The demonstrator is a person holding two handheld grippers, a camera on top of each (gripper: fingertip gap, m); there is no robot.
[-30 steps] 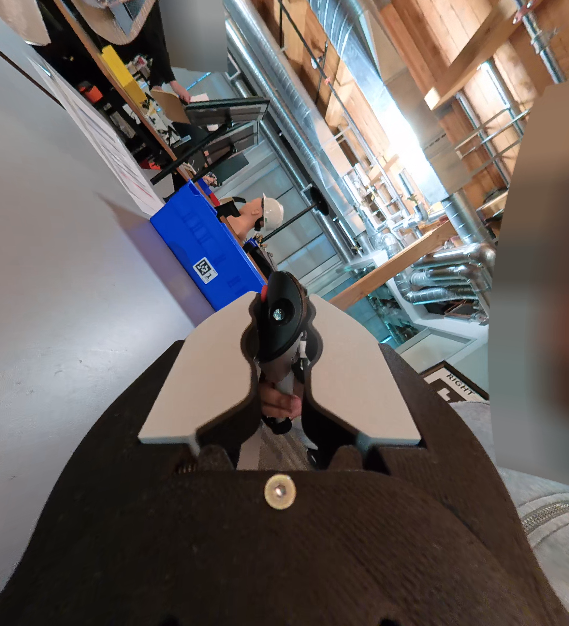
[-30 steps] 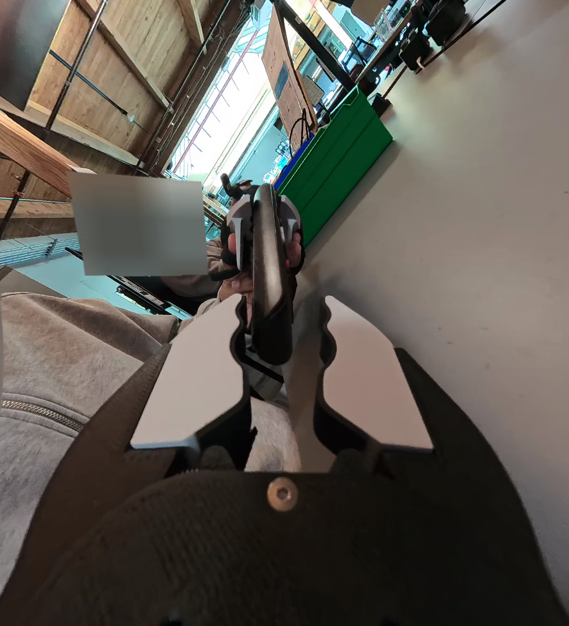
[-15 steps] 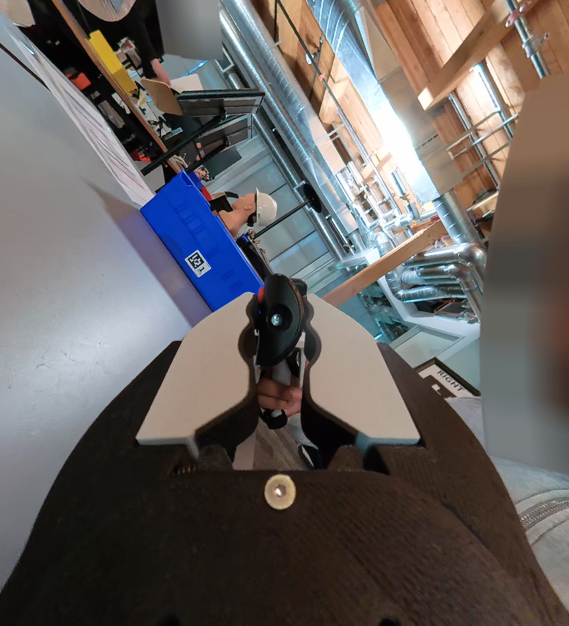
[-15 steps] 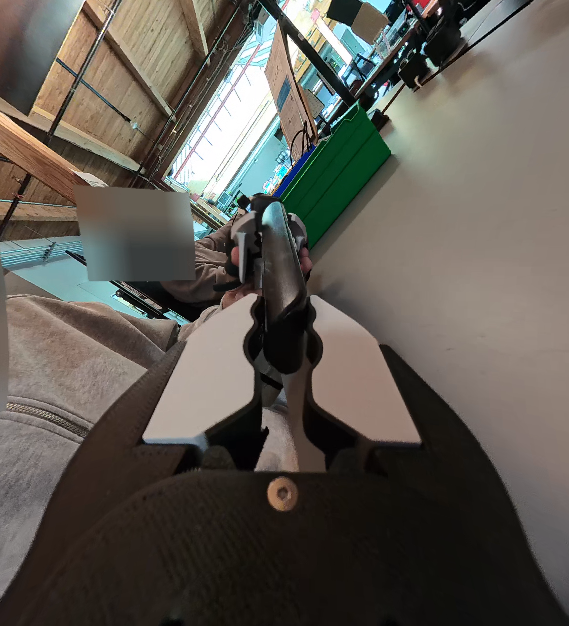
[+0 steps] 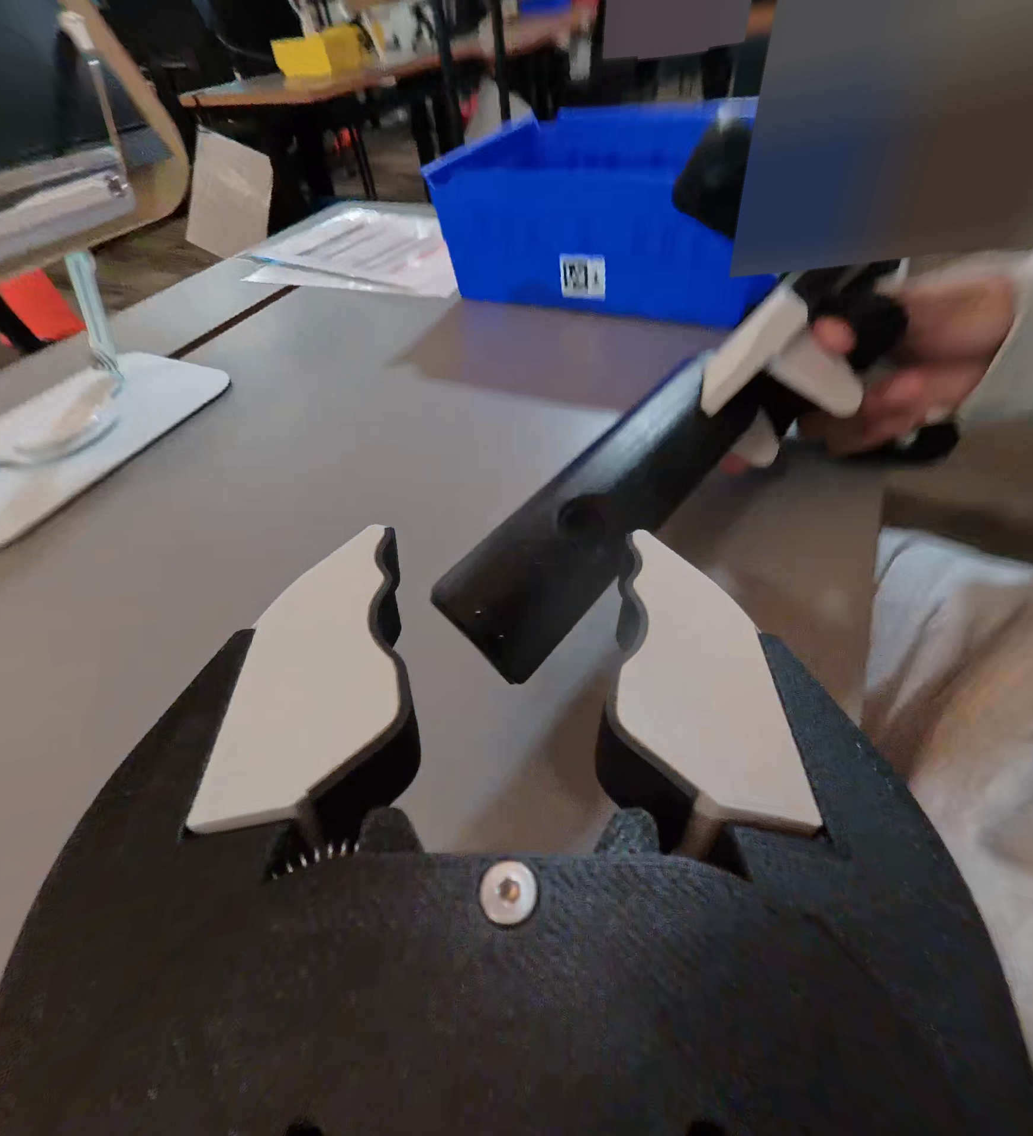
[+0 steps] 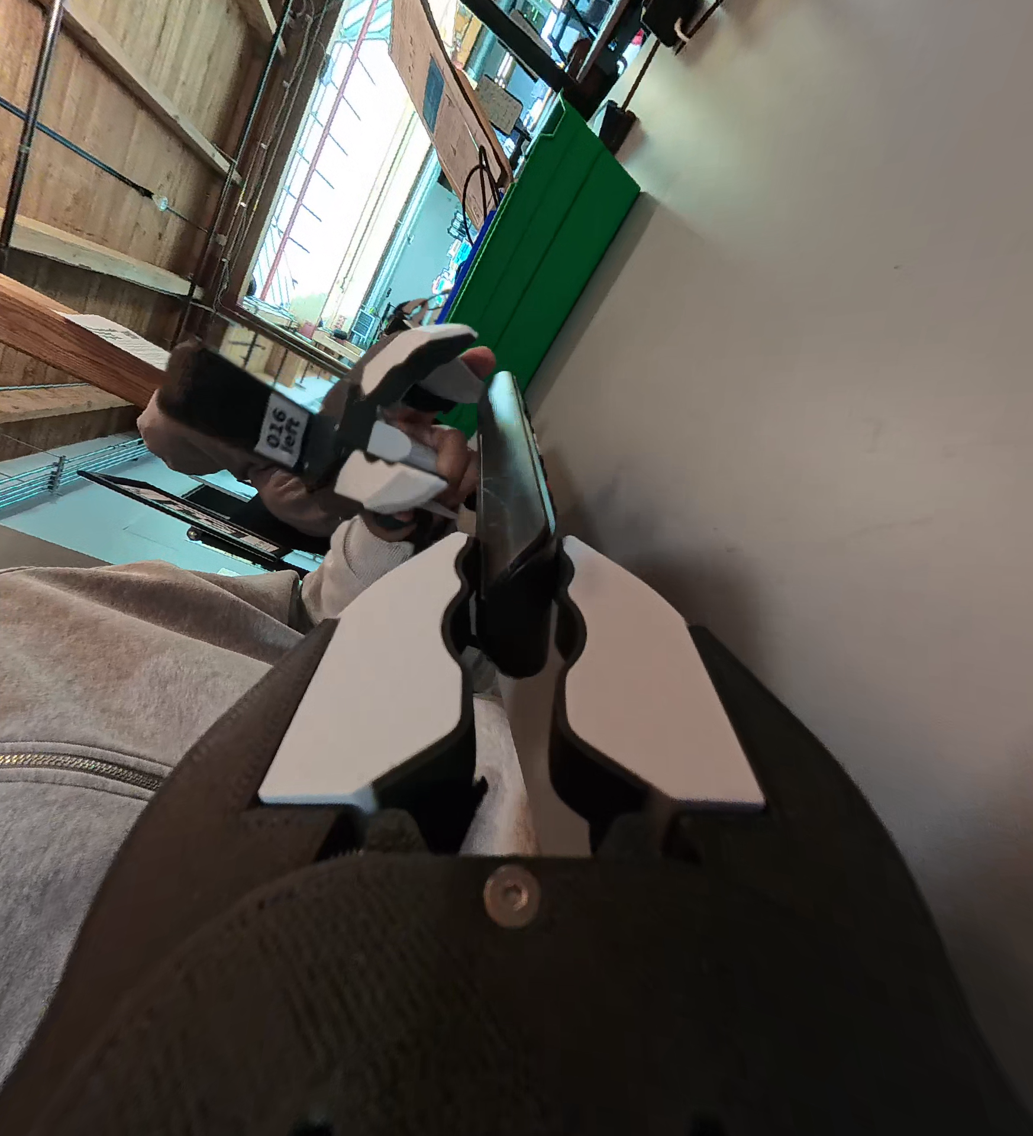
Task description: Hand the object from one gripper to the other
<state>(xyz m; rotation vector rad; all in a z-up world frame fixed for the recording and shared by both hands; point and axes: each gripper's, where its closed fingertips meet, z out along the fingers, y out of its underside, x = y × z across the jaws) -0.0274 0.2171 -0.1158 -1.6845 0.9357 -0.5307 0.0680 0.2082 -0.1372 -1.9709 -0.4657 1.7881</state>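
A long, flat black object (image 5: 569, 541) hangs in the air over the grey table (image 5: 317, 399). My right gripper (image 6: 514, 544) is shut on one end of it (image 6: 511, 492). In the left wrist view the right gripper (image 5: 772, 381) holds the object's far end at the upper right. My left gripper (image 5: 508, 538) is open. The object's free end lies between its fingers, close to the right finger (image 5: 686, 676), and is not gripped. In the right wrist view the left gripper (image 6: 455, 412) is open just left of the object.
A blue bin (image 5: 563, 203) stands at the back of the table, with a sheet of paper (image 5: 360, 252) to its left. A monitor stand's white base (image 5: 71, 430) is at the left. A green bin (image 6: 538, 246) stands beyond the object. The person's grey sweatshirt (image 6: 102, 676) is close.
My right gripper closed on the black object. My left gripper then opened, let go of it and swung round, so the table now lies level in its view.
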